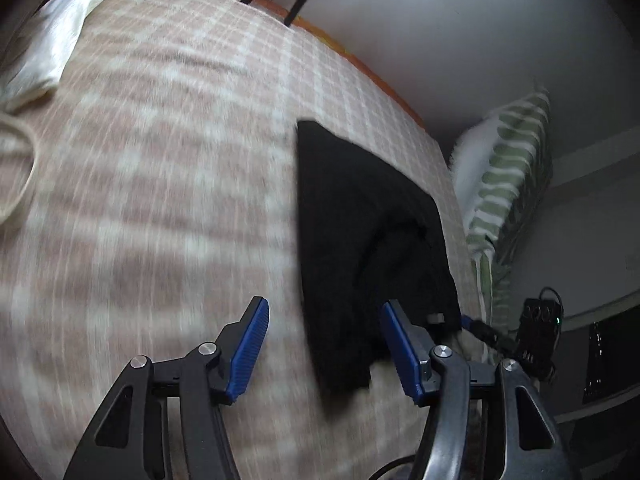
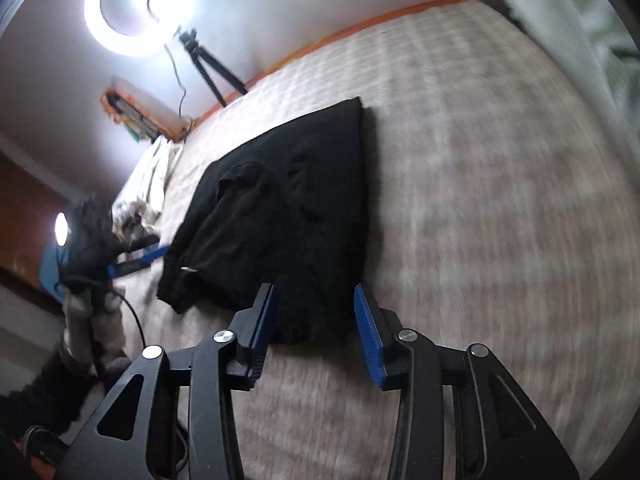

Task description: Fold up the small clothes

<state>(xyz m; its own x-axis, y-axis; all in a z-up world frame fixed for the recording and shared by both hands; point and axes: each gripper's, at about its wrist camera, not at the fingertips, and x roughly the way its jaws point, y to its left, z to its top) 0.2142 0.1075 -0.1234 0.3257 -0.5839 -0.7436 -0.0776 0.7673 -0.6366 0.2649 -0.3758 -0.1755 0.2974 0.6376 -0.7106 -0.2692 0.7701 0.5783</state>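
A black garment (image 1: pixel 360 240) lies folded on the checked pink-and-white bedcover (image 1: pixel 160 160). My left gripper (image 1: pixel 324 312) is open and empty, its blue pads (image 1: pixel 250 344) on either side of the garment's near left edge, a little above it. In the right wrist view the same garment (image 2: pixel 288 208) lies flat with a small white label near its left corner. My right gripper (image 2: pixel 316 300) is open and empty, straddling the garment's near corner. The left gripper (image 2: pixel 136 260) shows at the left of that view, by the garment's far side.
White cloth items (image 1: pixel 52 32) lie at the bed's far left, also in the right wrist view (image 2: pixel 148 184). A green-striped pillow (image 1: pixel 508 184) stands at the right edge. A ring light (image 2: pixel 136 4) on a tripod (image 2: pixel 208 68) stands by the wall. A black box with cables (image 1: pixel 536 328) sits beside the bed.
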